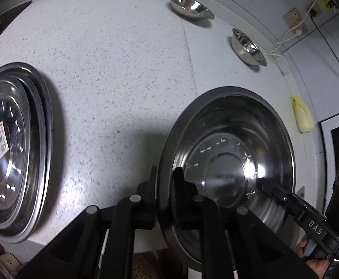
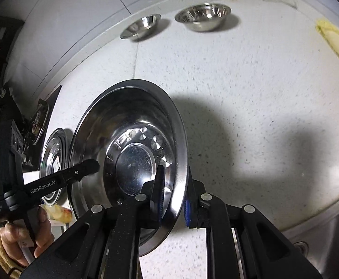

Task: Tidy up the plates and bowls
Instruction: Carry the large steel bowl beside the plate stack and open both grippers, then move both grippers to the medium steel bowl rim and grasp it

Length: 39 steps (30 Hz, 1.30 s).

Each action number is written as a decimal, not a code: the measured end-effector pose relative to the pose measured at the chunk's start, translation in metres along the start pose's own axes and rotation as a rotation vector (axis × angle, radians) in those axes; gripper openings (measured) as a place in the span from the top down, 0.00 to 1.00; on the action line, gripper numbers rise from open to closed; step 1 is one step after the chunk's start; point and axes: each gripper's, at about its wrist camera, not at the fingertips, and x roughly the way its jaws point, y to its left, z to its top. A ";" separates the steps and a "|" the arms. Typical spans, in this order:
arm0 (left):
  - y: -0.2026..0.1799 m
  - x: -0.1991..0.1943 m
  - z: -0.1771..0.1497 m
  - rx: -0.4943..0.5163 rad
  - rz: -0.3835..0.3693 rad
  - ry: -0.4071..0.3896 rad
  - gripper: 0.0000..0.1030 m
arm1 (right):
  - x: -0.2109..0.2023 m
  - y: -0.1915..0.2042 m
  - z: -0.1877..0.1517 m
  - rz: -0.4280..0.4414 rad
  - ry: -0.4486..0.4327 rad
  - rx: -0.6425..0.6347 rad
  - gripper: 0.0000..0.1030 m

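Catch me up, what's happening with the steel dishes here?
A person holds a big steel bowl by its rim with both grippers: the left gripper on one side, the right gripper on the opposite side, both shut on it. It hangs above the speckled counter. A stack of plates sits to one side; two small bowls wait near the back edge.

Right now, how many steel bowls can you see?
3: a big bowl held at its rim by both jaws, and two small bowls at the counter's back edge. Others may be hidden.
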 end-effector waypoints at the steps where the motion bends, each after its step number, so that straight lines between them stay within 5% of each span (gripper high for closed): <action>1: -0.002 0.003 0.000 0.014 0.006 0.003 0.89 | 0.004 -0.004 0.001 0.012 0.003 0.007 0.88; 14: -0.009 0.010 0.002 0.054 0.015 -0.019 0.84 | 0.002 -0.021 0.007 0.032 -0.013 0.002 0.86; 17: -0.008 0.002 0.005 0.067 0.028 -0.049 0.70 | -0.004 -0.021 0.008 0.024 -0.032 -0.006 0.76; 21: -0.005 -0.011 0.010 0.082 0.059 -0.079 0.68 | -0.015 -0.020 0.010 0.008 -0.066 -0.034 0.62; 24: -0.004 -0.019 0.018 0.077 0.071 -0.091 0.67 | -0.019 -0.019 0.014 -0.012 -0.076 -0.048 0.61; 31: -0.019 -0.034 0.053 0.022 0.051 -0.083 0.67 | -0.030 -0.019 0.041 -0.037 -0.086 -0.078 0.57; 39: -0.067 -0.026 0.115 0.029 -0.018 -0.075 0.67 | -0.037 -0.029 0.109 -0.109 -0.130 -0.114 0.51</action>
